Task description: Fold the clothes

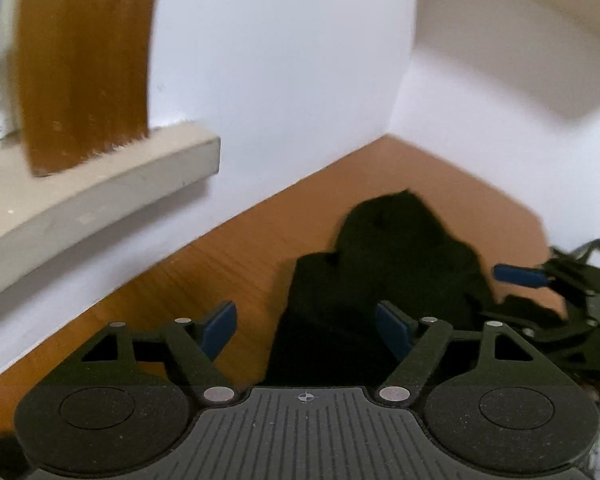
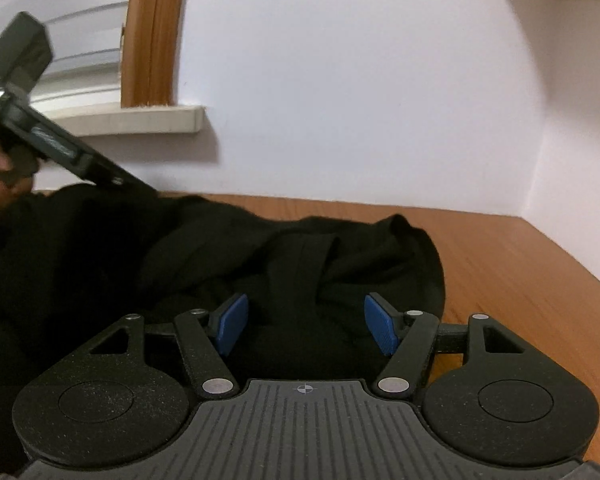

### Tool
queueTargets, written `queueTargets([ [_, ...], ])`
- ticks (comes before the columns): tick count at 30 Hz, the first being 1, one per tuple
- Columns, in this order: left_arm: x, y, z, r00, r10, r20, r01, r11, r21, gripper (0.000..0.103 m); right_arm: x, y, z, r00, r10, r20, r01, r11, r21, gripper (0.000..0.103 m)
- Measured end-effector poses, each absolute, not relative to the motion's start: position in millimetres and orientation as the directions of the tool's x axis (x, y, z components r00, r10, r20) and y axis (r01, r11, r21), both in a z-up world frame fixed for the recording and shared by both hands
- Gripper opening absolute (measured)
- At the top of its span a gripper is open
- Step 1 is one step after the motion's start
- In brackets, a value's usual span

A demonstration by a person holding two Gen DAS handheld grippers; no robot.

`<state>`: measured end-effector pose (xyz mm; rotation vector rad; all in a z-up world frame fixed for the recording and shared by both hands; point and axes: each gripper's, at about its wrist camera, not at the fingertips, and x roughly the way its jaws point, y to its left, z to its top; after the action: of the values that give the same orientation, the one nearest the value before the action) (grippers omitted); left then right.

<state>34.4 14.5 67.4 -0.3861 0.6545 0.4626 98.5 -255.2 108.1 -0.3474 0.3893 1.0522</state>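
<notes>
Blue pads stand wide apart on both tools, and nothing is pinched between them. Nearest in the right wrist view, the right gripper hangs just over a black garment, its spread pads on either side of a raised ridge of cloth that runs away from the camera. In the left wrist view, the left gripper is spread the same way, with the garment's dark edge lying between and just beyond its pads; whether either tool touches the cloth I cannot tell.

The garment lies bunched and rumpled on the wooden worktop, heaped in soft mounds, not flat or squared. It sits toward the worktop's far corner, where two white walls meet, with bare wood showing on its right side and along the far edge. Farther off, a pale window sill and a wooden frame stand against the wall.

Judged from this, the cloth is not yet folded: it reads as a stage of gathering or laying out, between grips. The next move calls for each tool to find a true edge or corner of the fabric, close on a single layer, and draw the cloth out flat so a clean fold line can be made. The black fabric hides its own seams, so picking the right layer will be the hard part.
</notes>
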Motion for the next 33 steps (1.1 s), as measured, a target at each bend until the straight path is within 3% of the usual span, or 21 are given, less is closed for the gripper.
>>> queueTargets([
  [1,38.5,16.3,63.7,0.694,0.277,-0.665,-0.521,0.830,-0.198,0.072,100.3,-257.8,106.4,0.437,0.765,-0.473,-0.888,0.452,-0.089,0.064],
  [2,42.7,18.0,59.9,0.688,0.269,-0.674,-0.520,0.830,-0.200,0.059,102.1,-257.1,104.7,0.429,0.763,-0.483,-0.891,0.446,-0.087,0.064],
  [3,43.0,18.0,57.9,0.693,0.252,-0.675,-0.507,0.836,-0.209,0.036,101.9,-257.7,103.8,0.427,0.764,-0.484,-0.892,0.444,-0.086,0.064],
  [5,35.3,15.3,65.2,0.709,0.254,-0.658,-0.495,0.844,-0.208,0.010,101.1,-258.5,102.6,0.428,0.764,-0.482,-0.892,0.443,-0.091,0.064],
  [6,26.7,12.6,75.7,0.719,0.279,-0.636,-0.500,0.844,-0.195,0.006,99.3,-258.3,102.4,0.436,0.763,-0.478,-0.890,0.444,-0.104,0.064],
  [11,-16.0,-0.8,128.5,0.758,0.398,-0.517,-0.529,0.838,-0.132,0.005,91.6,-258.8,101.1,0.464,0.763,-0.450,-0.883,0.440,-0.165,0.064],
  [17,-74.5,-20.3,194.5,0.753,0.540,-0.375,-0.589,0.808,-0.018,0.005,99.5,-270.8,103.2,0.481,0.778,-0.404,-0.871,0.479,-0.114,0.064],
  [24,-151.0,-44.7,240.6,0.673,0.698,-0.244,-0.703,0.707,0.083,0.005,110.4,-269.6,102.1,0.460,0.773,-0.438,-0.877,0.472,-0.088,0.064],
  [28,-195.1,-60.1,248.0,0.615,0.757,-0.222,-0.758,0.645,0.099,0.005,108.7,-272.0,103.6,0.467,0.771,-0.433,-0.874,0.477,-0.093,0.064],
  [33,-226.2,-65.4,218.1,0.535,0.770,-0.347,-0.780,0.608,0.147,0.008,109.0,-270.7,105.0,0.472,0.769,-0.431,-0.872,0.480,-0.098,0.065],
])
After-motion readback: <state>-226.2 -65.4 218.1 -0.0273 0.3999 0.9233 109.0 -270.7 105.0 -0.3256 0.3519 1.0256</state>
